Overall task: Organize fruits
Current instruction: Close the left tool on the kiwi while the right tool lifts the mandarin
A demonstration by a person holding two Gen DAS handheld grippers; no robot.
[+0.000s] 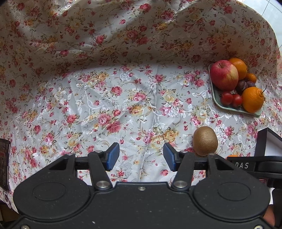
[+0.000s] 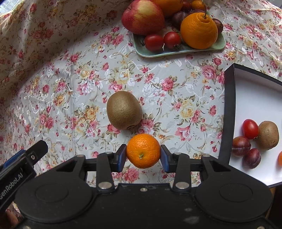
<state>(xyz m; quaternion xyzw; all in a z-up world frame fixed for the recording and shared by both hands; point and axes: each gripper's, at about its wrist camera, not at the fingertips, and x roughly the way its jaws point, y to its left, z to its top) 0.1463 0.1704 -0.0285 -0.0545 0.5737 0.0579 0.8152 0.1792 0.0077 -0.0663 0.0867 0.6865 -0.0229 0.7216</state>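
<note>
The right claw [image 2: 143, 156] grips a small mandarin [image 2: 143, 152] between its blue pads, one pad pressed to each side, holding it above the flowered cloth [image 2: 74, 88] that covers the bench. Just beyond the mandarin a brown kiwi [image 2: 123, 110] lies on the cloth by itself. The left claw [image 1: 141, 156] hangs over bare cloth with its jaws apart and nothing between them; the same kiwi sits just off its right pad.

To the right stands a black-walled box [image 2: 230, 112] with a white floor, holding a cherry tomato [image 2: 250, 129], a second kiwi [image 2: 268, 135] and two dark plums [image 2: 245, 151].

Farthest off, a pale green tray [image 2: 176, 50] carries a red apple [image 2: 143, 16], a knobbed orange [image 2: 198, 30], two more cherry tomatoes [image 2: 163, 41], and further fruit behind them.
</note>
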